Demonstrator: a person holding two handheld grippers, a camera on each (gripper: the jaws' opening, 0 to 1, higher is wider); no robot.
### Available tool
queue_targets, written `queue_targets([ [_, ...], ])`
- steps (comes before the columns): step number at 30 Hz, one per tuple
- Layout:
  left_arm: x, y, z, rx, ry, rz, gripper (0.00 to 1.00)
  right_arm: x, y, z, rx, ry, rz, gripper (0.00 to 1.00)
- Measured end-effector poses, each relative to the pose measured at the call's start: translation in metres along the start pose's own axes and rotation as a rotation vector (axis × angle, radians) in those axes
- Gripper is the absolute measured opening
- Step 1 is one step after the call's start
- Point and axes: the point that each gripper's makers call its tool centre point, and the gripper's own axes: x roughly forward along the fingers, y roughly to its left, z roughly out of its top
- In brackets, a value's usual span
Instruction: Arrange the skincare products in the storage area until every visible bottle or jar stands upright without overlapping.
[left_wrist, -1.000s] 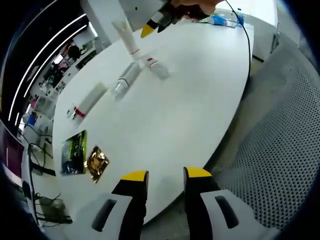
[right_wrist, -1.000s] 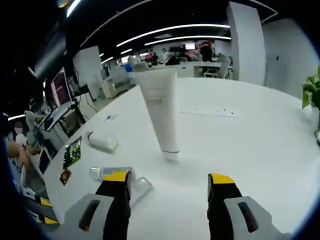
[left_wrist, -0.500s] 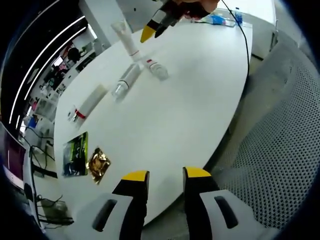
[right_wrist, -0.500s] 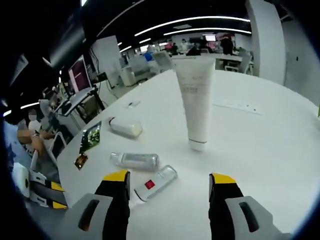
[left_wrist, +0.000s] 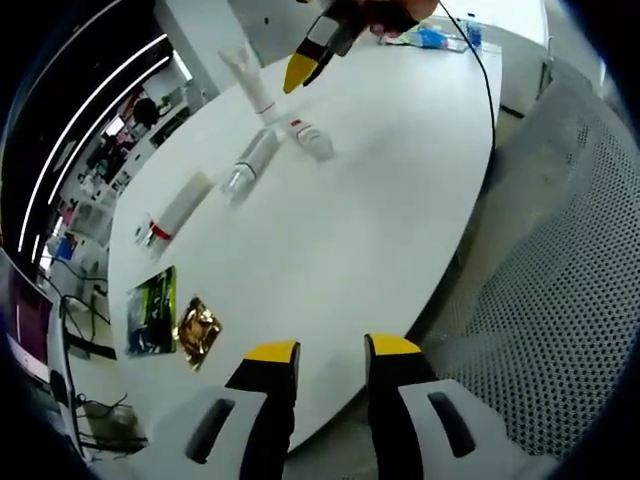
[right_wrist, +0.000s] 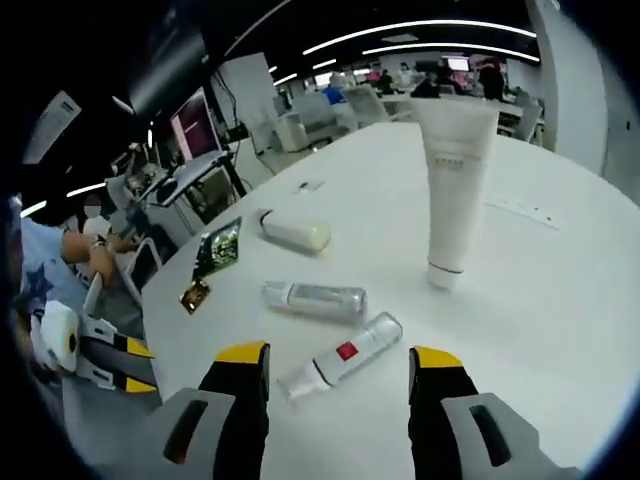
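Note:
A white tube stands upright on its cap on the white table. Three bottles lie flat: a slim one with a red label just ahead of my right gripper, a clear one beyond it, and a white one farther off. My right gripper is open and holds nothing. In the left gripper view the tube, red-label bottle, clear bottle and white bottle sit far across the table. My left gripper is open at the near table edge. The right gripper hovers near the tube.
A green packet and a gold foil wrapper lie near the table's left edge. A grey perforated surface lies to the right of the table. A person is at the left, beside office desks and monitors.
The right gripper view has drawn back and swung from the tube toward the lying bottles, which now sit in front of its jaws. The things on the table have not moved.

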Motion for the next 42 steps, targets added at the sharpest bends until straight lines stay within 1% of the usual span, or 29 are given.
queue_targets([
  [3,-0.001,0.000,0.001,0.001,-0.003,0.002,0.28,0.003,0.005,0.014,-0.045,-0.010,0.024,0.56],
  [6,-0.001,0.000,0.001,0.000,-0.006,0.005,0.28,0.008,0.015,0.028,-0.065,-0.016,0.055,0.59],
  [9,0.000,-0.001,0.001,0.006,-0.004,0.000,0.28,0.013,0.026,0.044,-0.139,-0.040,0.073,0.62],
  [11,0.000,-0.001,0.001,0.008,-0.002,-0.001,0.28,0.018,0.039,0.053,-0.224,-0.049,0.100,0.64],
  [14,0.000,-0.001,0.000,0.007,-0.001,-0.001,0.28,0.027,0.047,0.059,-0.387,-0.014,0.104,0.64],
  [19,0.000,-0.002,0.000,0.009,0.001,-0.004,0.28,0.036,0.060,0.069,-0.535,0.012,0.121,0.66],
  [20,0.000,-0.002,0.000,0.006,0.003,-0.007,0.28,0.039,0.066,0.078,-0.591,0.010,0.131,0.67],
  [21,0.001,-0.002,-0.001,0.004,0.004,-0.008,0.28,0.041,0.068,0.082,-0.609,0.016,0.133,0.66],
  [23,0.001,-0.002,-0.001,0.006,0.006,-0.009,0.28,0.044,0.075,0.099,-0.617,0.022,0.141,0.64],
  [24,0.001,-0.002,-0.001,0.004,0.004,-0.009,0.28,0.044,0.079,0.116,-0.649,0.004,0.134,0.60],
  [25,0.001,-0.001,-0.001,0.003,0.004,-0.008,0.28,0.045,0.082,0.130,-0.688,-0.025,0.131,0.55],
  [26,0.001,-0.001,-0.001,0.002,0.005,-0.008,0.28,0.047,0.085,0.143,-0.699,-0.038,0.137,0.48],
  [28,0.001,-0.001,-0.001,0.001,0.005,-0.007,0.28,0.051,0.094,0.166,-0.688,-0.024,0.155,0.42],
  [29,0.001,-0.001,-0.001,0.000,0.005,-0.007,0.28,0.053,0.095,0.176,-0.693,-0.008,0.147,0.41],
  [30,0.001,-0.001,-0.001,0.000,0.004,-0.006,0.27,0.055,0.094,0.192,-0.721,0.008,0.125,0.40],
  [31,0.001,0.000,-0.002,-0.002,0.007,-0.007,0.27,0.055,0.098,0.212,-0.747,-0.049,0.108,0.39],
  [32,0.001,0.000,-0.002,-0.004,0.007,-0.007,0.27,0.053,0.105,0.228,-0.746,-0.115,0.101,0.39],
  [33,0.001,0.000,-0.002,-0.004,0.007,-0.005,0.27,0.053,0.115,0.250,-0.712,-0.183,0.131,0.40],
  [34,0.001,0.000,-0.002,-0.005,0.007,-0.004,0.27,0.053,0.120,0.257,-0.690,-0.189,0.146,0.39],
  [36,0.000,0.001,-0.001,-0.008,0.004,-0.002,0.27,0.061,0.118,0.265,-0.723,-0.122,0.122,0.39],
  [37,0.001,0.001,-0.001,-0.008,0.002,-0.002,0.26,0.066,0.121,0.269,-0.769,-0.091,0.125,0.38],
  [38,0.001,0.001,-0.001,-0.010,0.002,-0.001,0.26,0.070,0.124,0.270,-0.792,-0.070,0.137,0.38],
  [39,0.001,0.001,-0.001,-0.013,0.001,-0.001,0.26,0.076,0.124,0.270,-0.802,-0.027,0.141,0.37],
  [40,0.001,0.002,-0.001,-0.014,0.002,-0.001,0.26,0.081,0.125,0.269,-0.800,0.002,0.154,0.37],
  [41,0.001,0.001,-0.001,-0.015,0.003,-0.002,0.26,0.086,0.127,0.266,-0.786,0.033,0.174,0.36],
  [42,0.001,0.001,-0.001,-0.015,0.004,-0.002,0.26,0.094,0.126,0.263,-0.800,0.071,0.180,0.35],
])
